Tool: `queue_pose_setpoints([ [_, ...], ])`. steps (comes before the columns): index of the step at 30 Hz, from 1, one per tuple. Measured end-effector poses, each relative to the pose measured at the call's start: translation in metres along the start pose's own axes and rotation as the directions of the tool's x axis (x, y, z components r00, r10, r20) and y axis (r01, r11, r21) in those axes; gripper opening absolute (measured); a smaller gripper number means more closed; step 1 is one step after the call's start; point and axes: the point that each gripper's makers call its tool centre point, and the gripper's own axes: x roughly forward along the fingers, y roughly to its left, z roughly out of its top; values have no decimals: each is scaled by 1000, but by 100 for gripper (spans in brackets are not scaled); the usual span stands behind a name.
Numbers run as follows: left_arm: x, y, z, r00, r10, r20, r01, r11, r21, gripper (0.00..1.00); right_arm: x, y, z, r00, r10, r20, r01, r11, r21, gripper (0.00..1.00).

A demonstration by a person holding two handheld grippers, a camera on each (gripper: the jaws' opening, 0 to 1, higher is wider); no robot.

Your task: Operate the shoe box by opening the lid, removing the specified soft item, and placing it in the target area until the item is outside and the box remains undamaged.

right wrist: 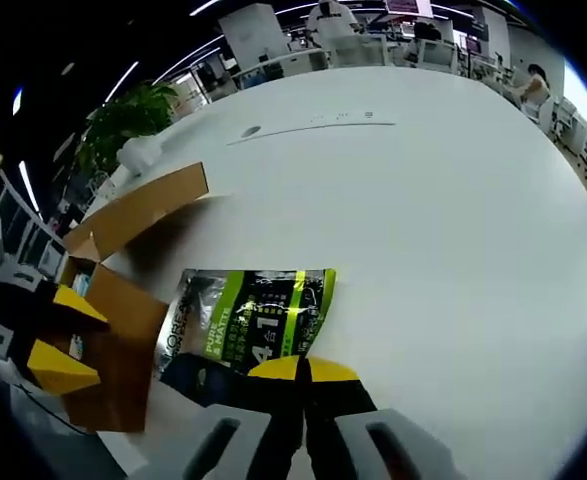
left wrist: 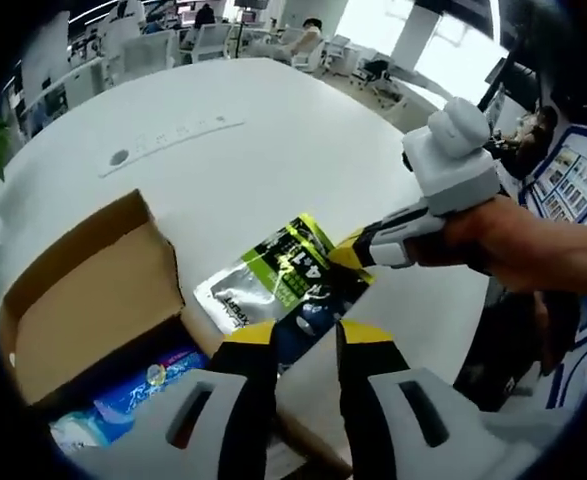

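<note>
While right claw (right wrist: 304,372) pinches the edge of the green/black pouch (right wrist: 248,320), pouch lies flat on white tabletop (right wrist: 423,200), beside the open shoe box (left wrist: 83,310). Left claw (left wrist: 305,336) w/ jaws apart, holding nothing, above box's near edge.

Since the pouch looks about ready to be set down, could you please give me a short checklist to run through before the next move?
1. Lid of the shoe box open: ok, the flap stands up.
2. Pouch outside the box: ok, it lies on the white table beside the box.
3. Right hand-held gripper grip: ok, jaws closed on the pouch's edge.
4. Left hand-held gripper free: ok, its jaws stand apart over the pouch's near end, pinching nothing.
5. Box undamaged: cannot tell; the visible walls look whole, but much of it is hidden.
6. Blue packet remaining in the box: ok, undisturbed.
</note>
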Motion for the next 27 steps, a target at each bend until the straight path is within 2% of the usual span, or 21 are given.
queue_pose_setpoints([
  [2, -5, 2, 0, 1000, -5, 19, 5, 1000, -13, 25, 1, 2, 0, 1000, 1, 0, -1, 1000, -3, 0],
  [4, -11, 1, 4, 998, -27, 62, 30, 998, -51, 27, 2, 3, 0, 1000, 0, -1, 0, 1000, -6, 0],
  [9, -23, 6, 0, 996, -32, 80, 34, 999, -23, 33, 4, 6, -5, 1000, -6, -14, 6, 1000, -21, 0],
  [18, -37, 14, -2, 991, -37, 126, 39, 999, -16, 37, 4, 4, -6, 1000, -7, -18, 7, 1000, -16, 0],
  [27, -44, 22, -6, 991, -30, 131, 34, 999, -23, 36, 2, 5, -6, 1000, -15, -12, 14, 998, -56, 0],
])
